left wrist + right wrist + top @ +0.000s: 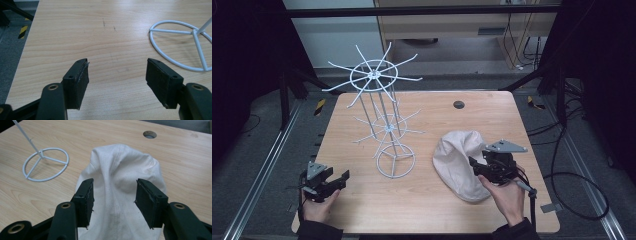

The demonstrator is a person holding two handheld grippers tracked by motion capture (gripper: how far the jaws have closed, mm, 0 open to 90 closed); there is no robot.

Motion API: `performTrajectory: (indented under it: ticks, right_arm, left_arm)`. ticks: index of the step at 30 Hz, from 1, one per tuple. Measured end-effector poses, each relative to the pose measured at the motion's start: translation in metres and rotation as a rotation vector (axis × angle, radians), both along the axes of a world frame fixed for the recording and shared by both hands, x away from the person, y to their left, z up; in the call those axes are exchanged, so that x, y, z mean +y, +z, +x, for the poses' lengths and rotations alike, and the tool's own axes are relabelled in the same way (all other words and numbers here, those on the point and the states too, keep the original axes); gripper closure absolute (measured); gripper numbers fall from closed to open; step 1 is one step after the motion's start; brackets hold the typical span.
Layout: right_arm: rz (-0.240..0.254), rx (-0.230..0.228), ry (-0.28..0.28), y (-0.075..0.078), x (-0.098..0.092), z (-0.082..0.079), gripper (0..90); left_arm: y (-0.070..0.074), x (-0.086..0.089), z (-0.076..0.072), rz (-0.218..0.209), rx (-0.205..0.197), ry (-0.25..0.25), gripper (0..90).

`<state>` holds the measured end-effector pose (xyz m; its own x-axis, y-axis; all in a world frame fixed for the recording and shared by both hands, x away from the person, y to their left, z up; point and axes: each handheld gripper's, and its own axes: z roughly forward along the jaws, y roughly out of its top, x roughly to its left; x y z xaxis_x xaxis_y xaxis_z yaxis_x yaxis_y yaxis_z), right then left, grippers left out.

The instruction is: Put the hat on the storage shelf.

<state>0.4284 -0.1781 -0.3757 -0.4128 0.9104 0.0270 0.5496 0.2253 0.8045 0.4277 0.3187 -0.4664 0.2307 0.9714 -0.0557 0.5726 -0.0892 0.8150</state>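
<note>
A cream cloth cap (459, 162) lies crumpled on the right half of the wooden table (427, 215). My right gripper (474, 168) reaches over its right side. In the right gripper view the jaws of the right gripper (114, 192) stand apart above the cap (122, 170), one on each side of a raised fold, without pressing it. A white wire hat rack (382, 100) with two tiers of spokes stands at the table's middle on a ring base (395, 160). My left gripper (337, 176) rests at the front left, open over bare wood (117, 71).
The rack's ring base (185, 45) lies to the right ahead of the left jaws, and the ring base (46, 163) sits left of the cap. A round cable hole (458, 104) is near the far edge. Cables lie on the floor at the right.
</note>
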Motion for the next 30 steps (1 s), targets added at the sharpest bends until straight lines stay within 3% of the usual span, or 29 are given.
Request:
performTrajectory:
  ticks: [30]
  right_arm:
    - [-0.048, 0.096, 0.003, -0.032, 0.025, 0.035, 55.5]
  left_arm:
    - [-0.001, -0.001, 0.001, 0.008, 0.005, -0.001, 34.6]
